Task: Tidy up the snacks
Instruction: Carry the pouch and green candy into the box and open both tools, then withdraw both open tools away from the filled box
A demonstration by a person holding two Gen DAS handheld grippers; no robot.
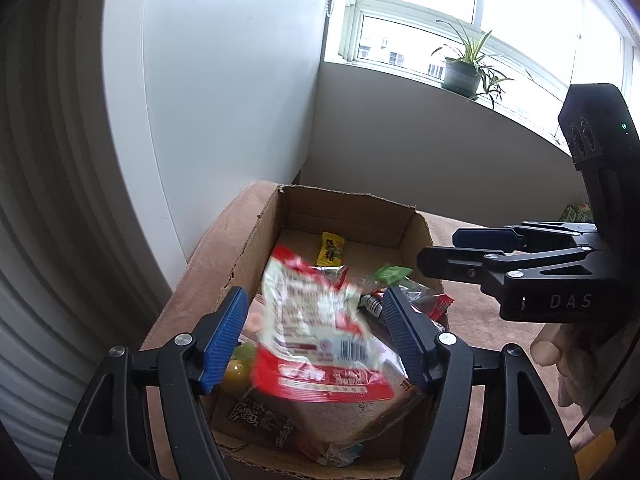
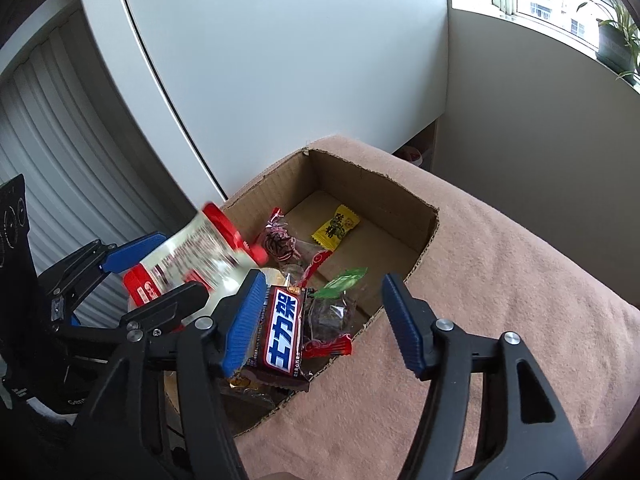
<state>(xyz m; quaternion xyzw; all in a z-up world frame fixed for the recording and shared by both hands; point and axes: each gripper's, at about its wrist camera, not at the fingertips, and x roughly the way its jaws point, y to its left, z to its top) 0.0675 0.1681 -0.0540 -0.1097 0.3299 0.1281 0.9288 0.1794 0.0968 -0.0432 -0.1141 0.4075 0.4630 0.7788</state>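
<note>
As we hover both grippers over the cardboard box [image 1: 256, 240], we're mid-drop: the red-and-white snack bag [image 1: 320, 320] sits blurred between the left gripper [image 1: 316, 336] fingers, which are spread wide w/ gaps either side, so it looks let go and falling into the box. Right gripper [image 2: 322, 324] is spread wide too, holding nothing, just above the box's near edge and the chocolate bar [image 2: 282, 334].

Already in the box: yellow candy [image 2: 336, 227], green-wrapped sweet [image 2: 344, 280], red-wrapped bits, bread pkg [image 1: 340, 412].

Next, prob. fetch more snacks; we glimpse a green pack [image 1: 576, 212] far right on the pink blanket [image 2: 500, 280]. Watch out: the two grippers are close, box is crowding, its walls may snag fingers.
</note>
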